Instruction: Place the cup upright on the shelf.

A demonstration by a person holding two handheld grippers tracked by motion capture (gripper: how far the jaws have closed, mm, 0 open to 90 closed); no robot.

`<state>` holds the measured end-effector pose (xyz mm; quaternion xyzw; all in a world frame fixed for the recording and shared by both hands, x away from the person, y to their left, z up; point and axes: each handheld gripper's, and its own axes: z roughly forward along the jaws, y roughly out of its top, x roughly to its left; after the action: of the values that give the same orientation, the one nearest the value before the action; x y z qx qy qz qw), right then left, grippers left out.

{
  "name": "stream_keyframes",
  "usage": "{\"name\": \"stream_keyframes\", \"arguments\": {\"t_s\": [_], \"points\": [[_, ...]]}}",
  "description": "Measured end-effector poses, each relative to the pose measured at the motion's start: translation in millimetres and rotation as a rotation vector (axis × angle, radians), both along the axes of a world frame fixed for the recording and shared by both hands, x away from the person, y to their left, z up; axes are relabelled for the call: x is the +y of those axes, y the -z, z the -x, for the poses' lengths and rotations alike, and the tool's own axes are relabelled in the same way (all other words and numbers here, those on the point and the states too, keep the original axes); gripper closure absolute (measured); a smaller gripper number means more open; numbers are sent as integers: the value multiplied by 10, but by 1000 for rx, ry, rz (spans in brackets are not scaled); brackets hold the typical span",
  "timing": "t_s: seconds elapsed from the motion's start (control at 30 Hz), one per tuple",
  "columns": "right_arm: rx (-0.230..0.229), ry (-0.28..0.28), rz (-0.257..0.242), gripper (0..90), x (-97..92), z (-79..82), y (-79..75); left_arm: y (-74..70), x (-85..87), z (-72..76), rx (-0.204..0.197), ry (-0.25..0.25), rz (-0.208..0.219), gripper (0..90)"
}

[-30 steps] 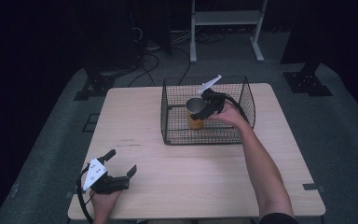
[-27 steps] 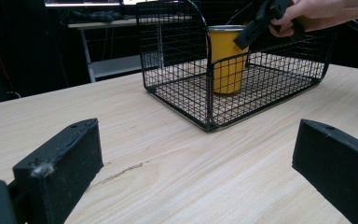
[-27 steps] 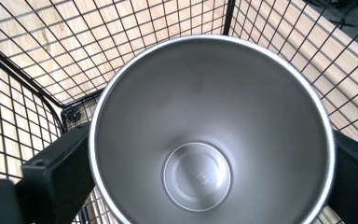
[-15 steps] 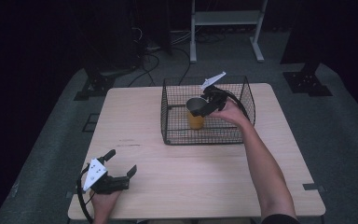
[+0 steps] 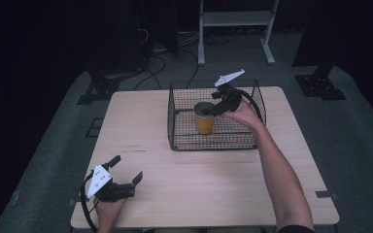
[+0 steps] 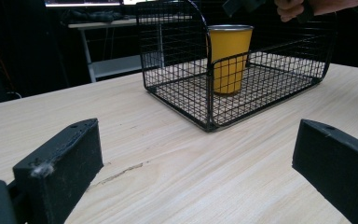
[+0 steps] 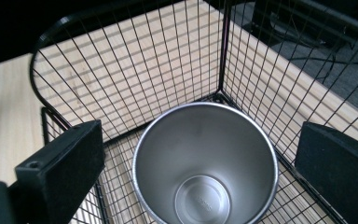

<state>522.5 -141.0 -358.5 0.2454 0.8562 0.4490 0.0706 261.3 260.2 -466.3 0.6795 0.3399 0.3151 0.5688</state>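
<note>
High view shows my right gripper (image 5: 217,108) hanging over the yellow cup (image 5: 204,118), which stands upright inside the black wire basket (image 5: 175,128) on the far half of the wooden surface (image 5: 223,179). Right gripper view looks straight down into the cup: a bare steel interior with a thin rolled rim, my jaws spread wide on either side of the mouth and touching nothing.

I judge the cup to be light, rigid and empty, so it should lift easily, but its smooth wall and downward taper could let it slip or tip if I pinch it off-centre. The best hold looks to be across the rim, one jaw inside and one outside, or around the upper wall where it is widest. The basket's wire sides stand close by and leave little room.

My right forearm reaches forward and over the basket's near wall, wrist bent so the jaws point down. My left gripper (image 5: 119,180) rests low at the near left corner of the surface, jaws wide apart and empty, aimed toward the basket.
</note>
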Motion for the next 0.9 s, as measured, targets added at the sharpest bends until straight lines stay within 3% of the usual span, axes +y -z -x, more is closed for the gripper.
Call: {"name": "stream_keyframes", "arguments": {"t_s": [0.43, 0.9], "points": [[16, -9, -69, 10, -160, 109, -128, 2, -9, 4, 4, -4, -4, 8], [31, -35, -89, 11, -278, 346, -189, 1, -4, 16, 1, -2, -3, 8]]}}
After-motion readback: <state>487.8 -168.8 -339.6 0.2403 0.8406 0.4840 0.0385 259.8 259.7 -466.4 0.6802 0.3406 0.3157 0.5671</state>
